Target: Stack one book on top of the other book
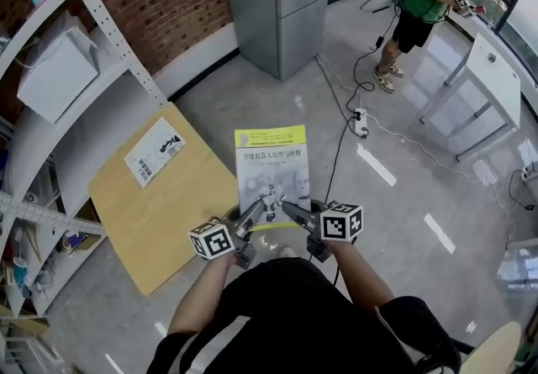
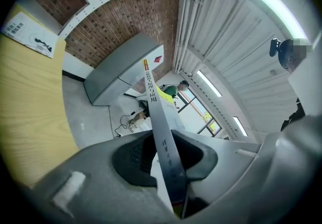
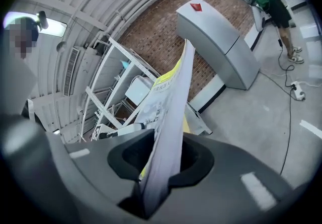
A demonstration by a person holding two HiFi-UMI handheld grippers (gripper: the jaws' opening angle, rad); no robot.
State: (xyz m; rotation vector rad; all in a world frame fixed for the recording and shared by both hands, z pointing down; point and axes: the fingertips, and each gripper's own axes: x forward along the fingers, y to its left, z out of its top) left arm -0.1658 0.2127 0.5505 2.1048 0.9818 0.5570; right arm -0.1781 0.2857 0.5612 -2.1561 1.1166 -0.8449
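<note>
**A:** Who has what?

**B:** The left gripper [image 1: 252,219] and the right gripper [image 1: 294,214] each have their jaws pinched narrowly on the near edge of the yellow-and-white paperback book [image 1: 271,166]. It is held cover-up in the air, off the right edge of the light wooden tabletop [image 1: 168,225] and over the grey floor.

**A:** And the other one?

**B:** The thin white book with a black figure on its cover [image 1: 155,152] lies flat near the tabletop's far corner, on the shelf side.

**A:** How should it go on?

**B:** As I judge it, hold both grips level so the free end doesn't droop. Swing the paperback over that far corner and turn it to match the lower book's edges. Lower it flat, and part the jaws only once it rests.
</note>
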